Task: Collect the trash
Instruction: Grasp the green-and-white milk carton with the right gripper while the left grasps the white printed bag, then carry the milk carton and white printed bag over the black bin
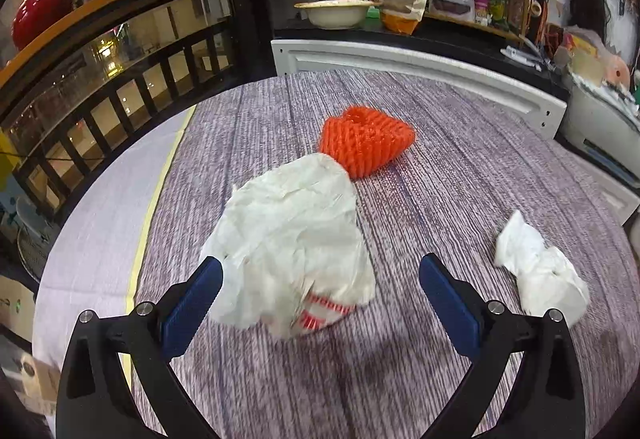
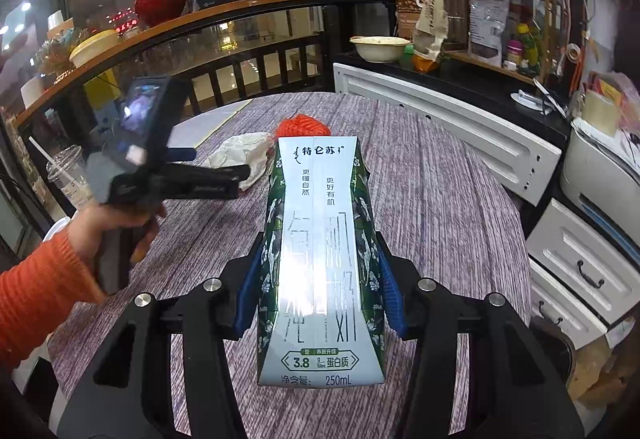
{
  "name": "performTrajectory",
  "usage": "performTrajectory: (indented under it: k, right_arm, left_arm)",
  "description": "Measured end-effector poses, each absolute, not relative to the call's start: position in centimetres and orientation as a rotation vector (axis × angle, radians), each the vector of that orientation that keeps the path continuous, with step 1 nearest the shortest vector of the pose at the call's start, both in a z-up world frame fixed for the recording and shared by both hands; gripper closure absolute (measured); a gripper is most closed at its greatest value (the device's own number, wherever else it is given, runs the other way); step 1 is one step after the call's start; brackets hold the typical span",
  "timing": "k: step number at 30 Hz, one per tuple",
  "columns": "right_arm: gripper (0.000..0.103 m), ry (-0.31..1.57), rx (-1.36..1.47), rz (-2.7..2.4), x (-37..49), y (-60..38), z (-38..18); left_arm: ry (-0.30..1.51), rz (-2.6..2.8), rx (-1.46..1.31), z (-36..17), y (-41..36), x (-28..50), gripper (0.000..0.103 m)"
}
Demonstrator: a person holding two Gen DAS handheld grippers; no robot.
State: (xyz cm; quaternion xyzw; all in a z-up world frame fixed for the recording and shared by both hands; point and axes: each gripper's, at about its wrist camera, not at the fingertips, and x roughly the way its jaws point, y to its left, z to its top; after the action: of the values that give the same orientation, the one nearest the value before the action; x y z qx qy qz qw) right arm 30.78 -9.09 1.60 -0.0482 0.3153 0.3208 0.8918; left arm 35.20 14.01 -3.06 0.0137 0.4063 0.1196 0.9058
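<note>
- Right gripper [image 2: 320, 281]: the blue pads press on both long sides of a white and green 250 mL milk carton [image 2: 320, 259]. The carton lies lengthwise between the fingers, its far end pointing away from the camera, above the table.
- Left gripper [image 1: 320, 279]: the jaws stand wide apart and grip nothing. A crumpled white paper wrapper with red-striped edge [image 1: 292, 239] lies on the table between the blue pads, nearer the left-hand pad.
- An orange foam fruit net [image 1: 366, 141] lies just behind the wrapper.
- A crumpled white tissue [image 1: 540, 271] lies well to the right of the wrapper.
- All loose items rest on a round table with grey-purple woven-pattern cloth [image 1: 440, 199].
- In the right wrist view, a hand [image 2: 108, 227] in an orange knit sleeve [image 2: 36, 303] carries the left gripper.
</note>
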Motion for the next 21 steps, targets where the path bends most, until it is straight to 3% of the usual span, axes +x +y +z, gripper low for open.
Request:
performTrajectory:
  k: [6, 10, 14, 17, 21]
  right_arm:
    - [0.052, 0.633, -0.051, 0.618, 29.4, -12.0, 1.0]
    - [0.052, 0.620, -0.045, 0.577, 28.8, -13.5, 0.6]
    - [0.052, 0.624, -0.012, 0.563, 28.9, -14.7, 0.4]
    - [0.052, 0.624, 0.011, 0.552, 28.9, -15.4, 0.3]
    - [0.052, 0.627, 0.024, 0.549, 28.7, -16.0, -0.1]
  left_arm:
    - [0.896, 0.304, 0.060, -5.0, 14.2, 37.4, 0.008]
    - [0.913, 0.316, 0.010, -5.7, 15.1, 37.4, 0.019]
    - [0.910, 0.326, -0.016, -5.3, 15.6, 37.2, 0.045]
    - [0.894, 0.336, -0.057, -4.9, 16.2, 36.9, 0.054]
    - [0.859, 0.335, -0.094, -4.2, 16.2, 36.0, 0.059]
